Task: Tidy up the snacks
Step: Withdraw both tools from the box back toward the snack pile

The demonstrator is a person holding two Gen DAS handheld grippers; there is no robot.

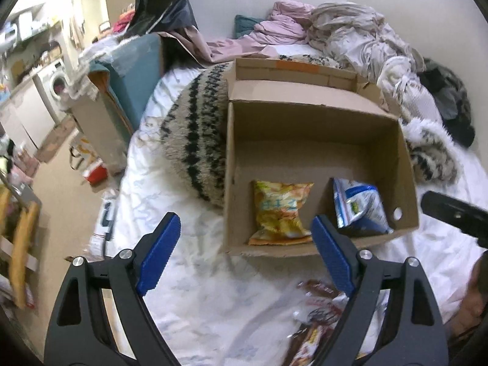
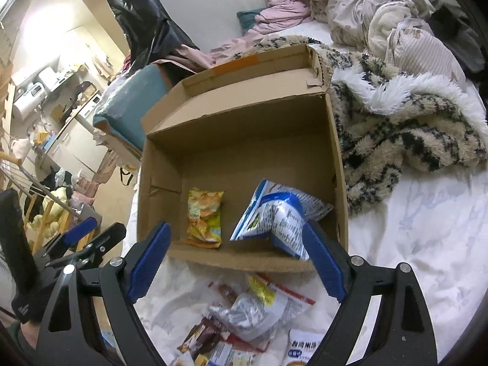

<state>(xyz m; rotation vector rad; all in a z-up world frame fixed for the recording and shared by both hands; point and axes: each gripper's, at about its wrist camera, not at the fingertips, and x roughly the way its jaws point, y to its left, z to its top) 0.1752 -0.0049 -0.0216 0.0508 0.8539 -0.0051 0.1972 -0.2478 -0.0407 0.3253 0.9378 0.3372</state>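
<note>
Here, both tongs released, left [image 1: 244, 238], right [image 2: 236, 253], yellow packet [image 1: 279, 210], blue packet [image 2: 274, 213] in cardboard box [image 2: 244, 128]

Two wide, curved views, each from a camera mounted on a handheld gripper, looking forward and steeply down along its blue fingers at an open cardboard box [image 1: 317, 140] on a bed. The left view sits close to the box's near left corner; the right view sits close over its near right edge. Both share the box, the bedding behind it, and the kitchen area far left of it.
</note>
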